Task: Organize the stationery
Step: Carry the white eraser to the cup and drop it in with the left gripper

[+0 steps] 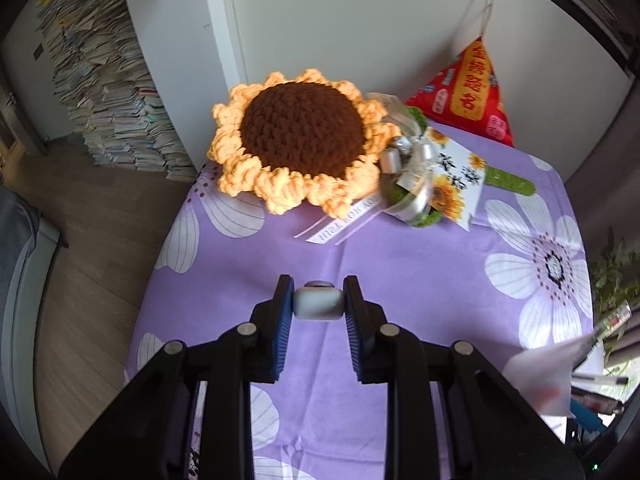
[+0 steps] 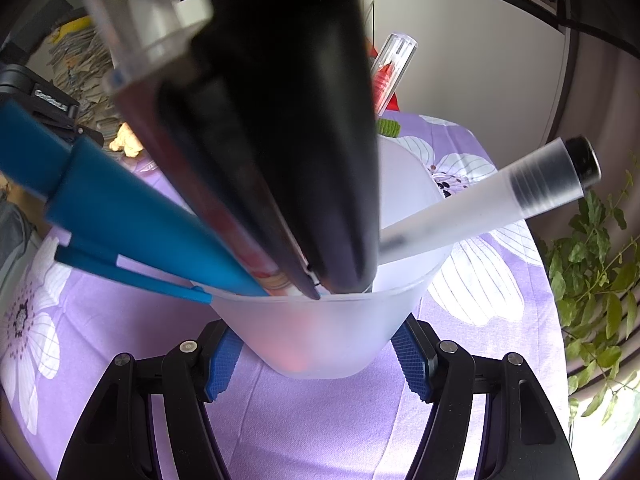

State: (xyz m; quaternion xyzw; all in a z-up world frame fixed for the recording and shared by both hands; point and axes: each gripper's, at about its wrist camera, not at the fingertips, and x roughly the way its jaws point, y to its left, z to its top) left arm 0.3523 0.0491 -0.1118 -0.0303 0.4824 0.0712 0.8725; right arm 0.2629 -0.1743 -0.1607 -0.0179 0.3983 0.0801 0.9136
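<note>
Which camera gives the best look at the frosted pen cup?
The right wrist view. The frosted pen cup fills its centre, gripped between the right gripper pads, with pens standing in it. The left wrist view shows only a blurred sliver of the cup at its right edge.

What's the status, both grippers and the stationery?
Left gripper shut on small white eraser, above the cloth. Right gripper shut on frosted cup holding pens. Nothing in the way.
</note>
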